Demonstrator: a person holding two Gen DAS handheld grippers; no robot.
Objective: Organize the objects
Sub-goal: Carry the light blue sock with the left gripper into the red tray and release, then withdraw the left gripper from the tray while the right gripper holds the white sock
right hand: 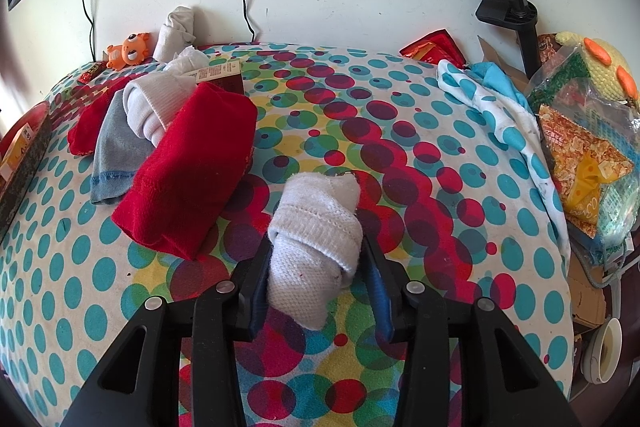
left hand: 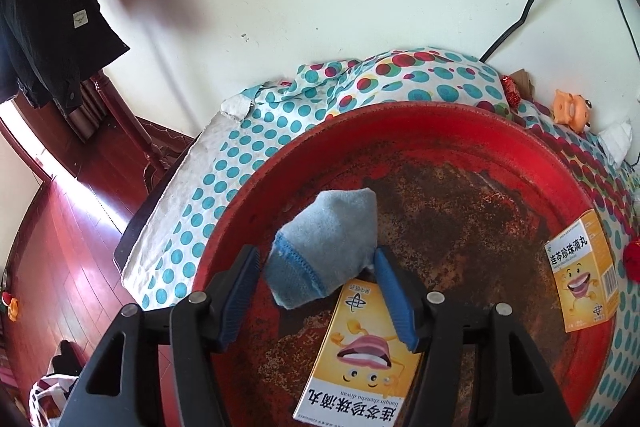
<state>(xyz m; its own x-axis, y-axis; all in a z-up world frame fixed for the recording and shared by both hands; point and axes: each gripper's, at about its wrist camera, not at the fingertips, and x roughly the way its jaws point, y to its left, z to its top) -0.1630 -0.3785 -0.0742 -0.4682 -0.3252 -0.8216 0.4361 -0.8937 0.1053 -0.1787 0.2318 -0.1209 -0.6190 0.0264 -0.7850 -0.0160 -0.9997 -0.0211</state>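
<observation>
The rolled grey-blue sock (left hand: 320, 247) lies inside the round red tray (left hand: 400, 123), on its rust-mottled floor, with its blue-stitched cuff end resting against the top edge of a yellow medicine box (left hand: 356, 355) that lies flat in the tray. A second yellow medicine box (left hand: 582, 275) leans at the tray's right inner wall, well apart from the first. The tray sits on the polka-dot cloth (left hand: 240, 155) that covers the table. The left gripper (left hand: 316, 263) hangs over the tray with its jaws released: the left pad stands clear of the sock and the right pad sits just beside its edge, with no squeeze visible on the fabric; whether that pad touches cannot be told. The right gripper (right hand: 316, 251) is over the same dotted cloth, outside the tray, and is clenched on a rolled white sock (right hand: 316, 235), both pads pressing its sides and its free end pointing away from the camera. To the left in the right wrist view lies a loose pile: a folded red sock (right hand: 188, 171), a grey sock (right hand: 114, 151) under it, and another white rolled sock (right hand: 152, 111) on top. An orange toy figure (right hand: 130, 51) stands by the wall behind the pile. At the right edge of the table sit clear snack bags (right hand: 584, 163).
</observation>
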